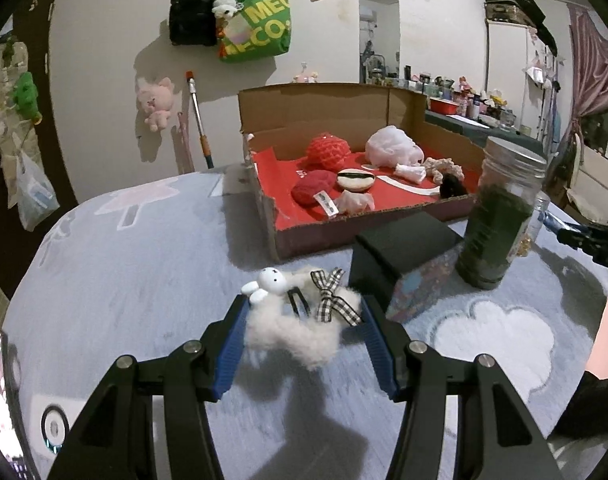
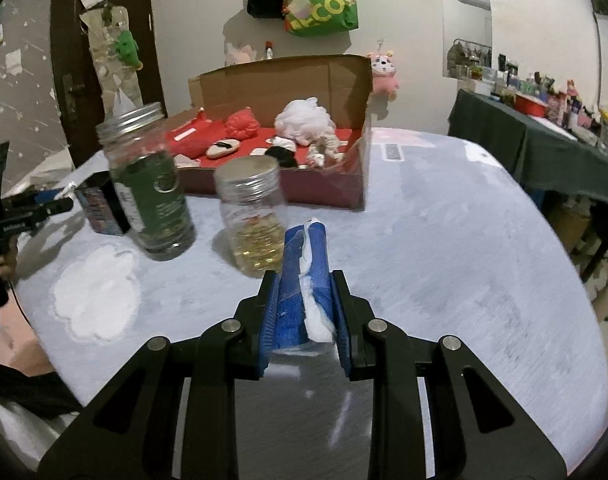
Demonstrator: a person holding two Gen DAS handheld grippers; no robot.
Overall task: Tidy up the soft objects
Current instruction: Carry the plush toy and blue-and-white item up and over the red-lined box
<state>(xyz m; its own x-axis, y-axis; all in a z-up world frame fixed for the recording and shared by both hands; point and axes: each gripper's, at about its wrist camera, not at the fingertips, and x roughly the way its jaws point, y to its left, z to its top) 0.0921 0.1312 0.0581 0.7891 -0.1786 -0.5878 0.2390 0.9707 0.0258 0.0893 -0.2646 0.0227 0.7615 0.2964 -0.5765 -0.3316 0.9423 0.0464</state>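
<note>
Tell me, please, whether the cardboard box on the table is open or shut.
Open. The cardboard box has its flap standing up behind, and the soft things inside, such as the red knitted ball, show on its red floor.

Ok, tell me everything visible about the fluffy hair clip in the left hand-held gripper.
The fluffy hair clip is a pale pinkish-white tuft of fuzzy plush with a small white bunny head at its upper left, a black-and-white gingham bow at its right and a black metal clip between them. It sits squeezed between the blue pads of the left hand-held gripper, lifted above the pale blue tablecloth.
</note>
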